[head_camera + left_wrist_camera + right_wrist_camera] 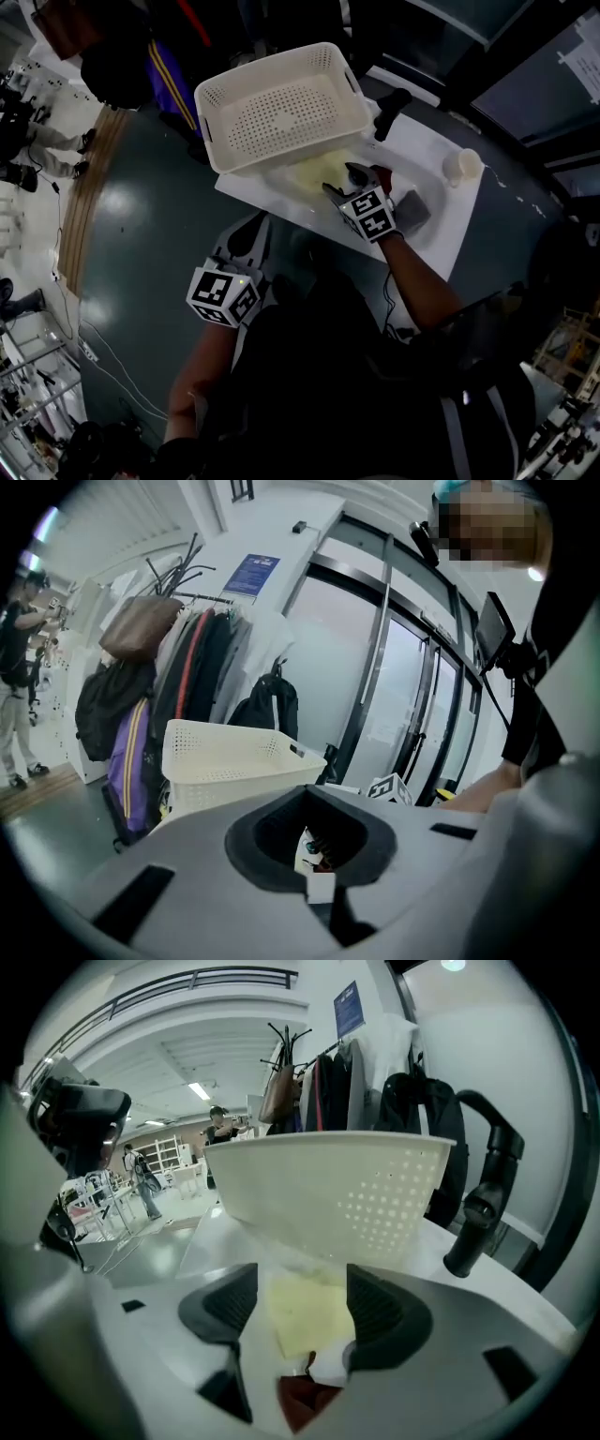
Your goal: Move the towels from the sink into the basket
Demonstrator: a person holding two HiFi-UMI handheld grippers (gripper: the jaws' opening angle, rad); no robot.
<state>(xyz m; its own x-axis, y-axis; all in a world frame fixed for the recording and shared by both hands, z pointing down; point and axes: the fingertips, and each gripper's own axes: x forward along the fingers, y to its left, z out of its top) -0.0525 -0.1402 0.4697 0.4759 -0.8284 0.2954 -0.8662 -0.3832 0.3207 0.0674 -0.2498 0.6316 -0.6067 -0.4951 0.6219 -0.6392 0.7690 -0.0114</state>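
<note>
While the right hand-held gripper (pixel 343 180) hangs over the sink (pixel 281 183) with its jaws standing wide apart, a pale yellow towel (pixel 305 1312) lies flat in the gap ahead of them, untouched by either pad; the gripper has hold of nothing. The towel rests in the sink sunk into the white table (pixel 441 225), just beside the near wall of the white perforated basket (pixel 328 1185), which stands empty at the table's far edge; the black faucet (pixel 392 105) rises to the right of it. The left hand-held gripper (pixel 307 799) is held low and well apart from the sink, near the person's body, its jaws brought together on nothing. A grey block-like thing (pixel 412 208) sits just beside the right hand; whether it is a second towel I cannot tell. The yellow towel looks thin, soft and light; it will likely sag and drape once lifted, and lying flat it offers no raised fold to catch. The near edge or a corner seems the best place to pinch, with one pad pressed to the cloth so that it bunches; a shallow bite may let it slip out, and a trailing end could snag on the basket's rim on the short way over.
</note>
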